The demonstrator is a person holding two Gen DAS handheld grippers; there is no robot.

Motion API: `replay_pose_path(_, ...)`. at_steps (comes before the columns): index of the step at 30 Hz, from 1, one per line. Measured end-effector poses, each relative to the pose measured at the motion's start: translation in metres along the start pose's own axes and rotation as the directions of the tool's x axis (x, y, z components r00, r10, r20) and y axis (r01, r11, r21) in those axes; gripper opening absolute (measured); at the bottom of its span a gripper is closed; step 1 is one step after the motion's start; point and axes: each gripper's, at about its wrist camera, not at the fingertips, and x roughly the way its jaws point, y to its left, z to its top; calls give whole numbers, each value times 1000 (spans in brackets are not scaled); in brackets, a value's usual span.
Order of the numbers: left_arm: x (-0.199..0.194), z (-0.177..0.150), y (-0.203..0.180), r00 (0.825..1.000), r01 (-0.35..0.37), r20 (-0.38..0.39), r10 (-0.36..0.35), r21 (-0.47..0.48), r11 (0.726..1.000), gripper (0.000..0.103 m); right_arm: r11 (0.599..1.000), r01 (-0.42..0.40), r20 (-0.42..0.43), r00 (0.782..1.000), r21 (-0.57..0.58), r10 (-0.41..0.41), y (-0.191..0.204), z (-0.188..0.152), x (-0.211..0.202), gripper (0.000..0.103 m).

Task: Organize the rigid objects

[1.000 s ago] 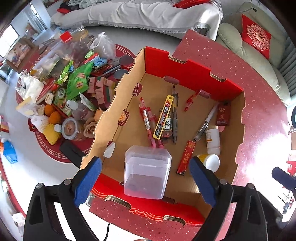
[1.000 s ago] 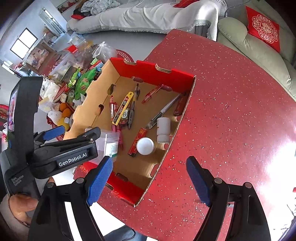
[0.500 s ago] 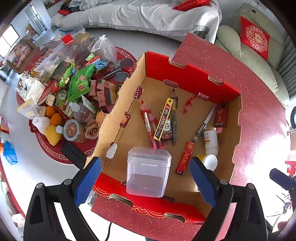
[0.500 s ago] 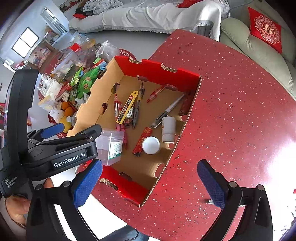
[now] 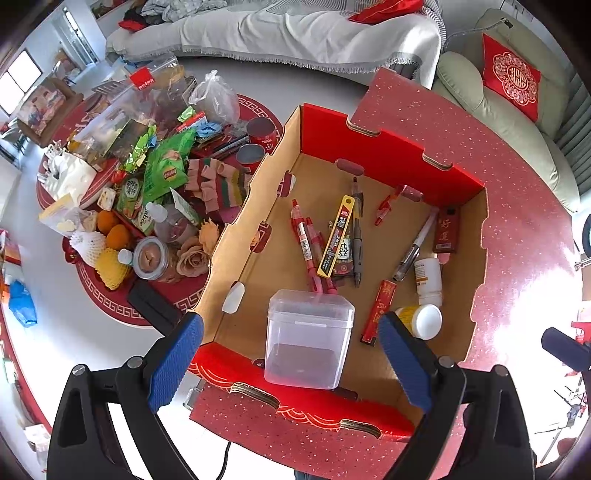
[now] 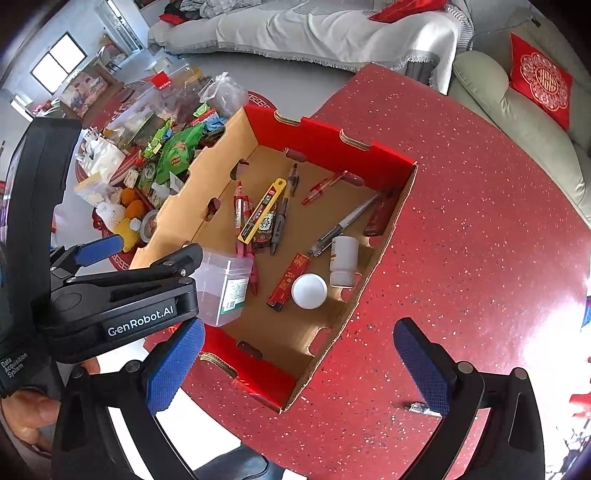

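Note:
A red cardboard box sits on the red speckled table. Inside it lie a clear plastic container, several red pens, a yellow utility knife, a silver pen, a white bottle and a white-lidded jar. My left gripper is open and empty above the box's near wall, in front of the container. My right gripper is open and empty above the box's near corner.
A low round red table left of the box holds snack bags, oranges, jars and cans. A sofa with a white cover and a red cushion stand behind. A small object lies on the table by my right finger.
Both grippers have drawn back and up a little from the box. The left gripper let nothing go; the container stays in the box. The right gripper's fingers stand wider apart.

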Motion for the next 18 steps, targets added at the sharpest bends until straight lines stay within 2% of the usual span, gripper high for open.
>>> replay_pose_path(18, 4, -6, 4, 1000, 15, -22, -15, -23, 1000, 96, 1000, 2, -11, 1000, -16, -2, 6, 0, 2, 103)
